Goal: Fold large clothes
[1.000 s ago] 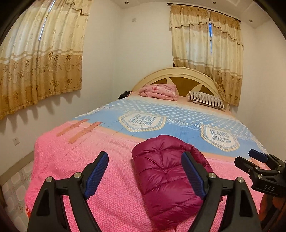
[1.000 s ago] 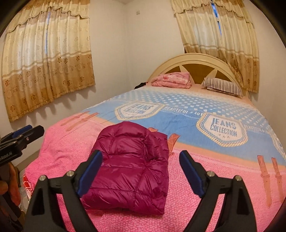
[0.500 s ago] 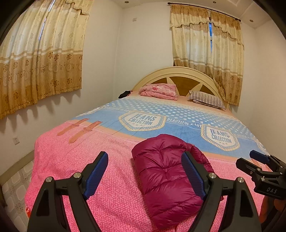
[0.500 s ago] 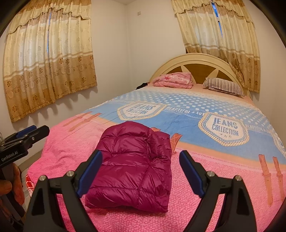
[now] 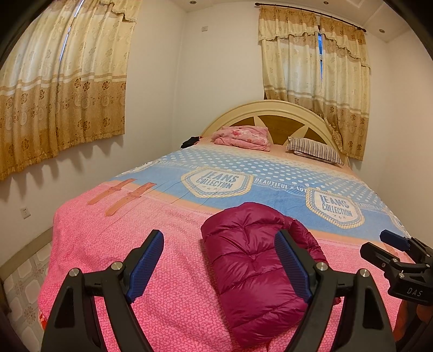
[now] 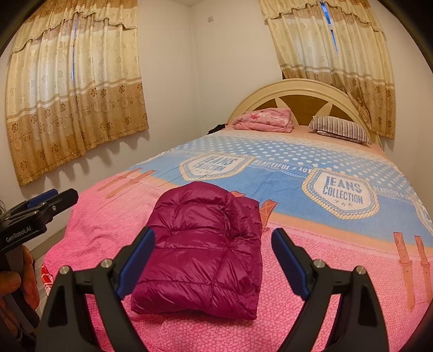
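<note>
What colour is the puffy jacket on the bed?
The puffy jacket is dark magenta, shiny and quilted. The right wrist view shows it best.

Pretty evenly lit, warm yellowish cast, both shots sharp with no motion blur. Heavy fisheye bending with black corners. Recessed ceiling lights [image 5: 192, 2] glow overhead, the curtains [image 5: 62, 81] drop soft scalloped shadows on the wall, and the puffer jacket [image 6: 200, 249] has a mild sheen.

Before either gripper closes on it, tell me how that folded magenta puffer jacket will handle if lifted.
The magenta puffer jacket looks puffy and quilted, so probably light and squashy. Its shiny shell may slip between pads. Folded loosely on the pink bedspread, it would likely flop open if lifted by one edge.
</note>
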The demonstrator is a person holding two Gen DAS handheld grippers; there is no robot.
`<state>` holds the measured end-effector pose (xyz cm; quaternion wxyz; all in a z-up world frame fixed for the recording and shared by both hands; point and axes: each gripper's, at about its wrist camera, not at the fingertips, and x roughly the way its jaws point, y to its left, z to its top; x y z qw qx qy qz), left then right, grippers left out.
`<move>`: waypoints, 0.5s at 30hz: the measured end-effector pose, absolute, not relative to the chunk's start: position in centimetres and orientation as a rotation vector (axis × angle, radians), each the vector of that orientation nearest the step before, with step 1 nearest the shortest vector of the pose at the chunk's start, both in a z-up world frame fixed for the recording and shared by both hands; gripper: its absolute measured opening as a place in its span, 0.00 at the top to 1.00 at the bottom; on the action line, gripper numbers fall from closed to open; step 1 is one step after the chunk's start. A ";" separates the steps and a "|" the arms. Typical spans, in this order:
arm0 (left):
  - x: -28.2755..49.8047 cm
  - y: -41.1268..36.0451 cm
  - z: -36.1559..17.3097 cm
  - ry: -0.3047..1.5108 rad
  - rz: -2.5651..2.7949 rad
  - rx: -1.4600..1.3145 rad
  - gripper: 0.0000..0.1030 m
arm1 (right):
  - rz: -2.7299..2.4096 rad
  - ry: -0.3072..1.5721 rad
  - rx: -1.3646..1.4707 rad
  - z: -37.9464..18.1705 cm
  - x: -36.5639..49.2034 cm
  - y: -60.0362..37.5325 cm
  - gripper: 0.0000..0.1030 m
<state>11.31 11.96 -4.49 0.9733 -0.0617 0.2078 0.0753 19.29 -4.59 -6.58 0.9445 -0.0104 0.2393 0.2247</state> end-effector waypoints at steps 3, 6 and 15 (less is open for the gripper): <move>11.3 12.0 -4.6 0.421 0.153 -0.125 0.18 | 0.458 0.487 -0.019 -6.5 19.3 -4.6 0.13; 11.3 12.0 -4.6 0.423 0.153 -0.124 0.18 | 0.459 0.488 -0.021 -6.6 19.3 -4.5 0.13; 11.4 11.9 -4.7 0.425 0.156 -0.124 0.18 | 0.462 0.489 -0.021 -6.7 19.0 -4.3 0.13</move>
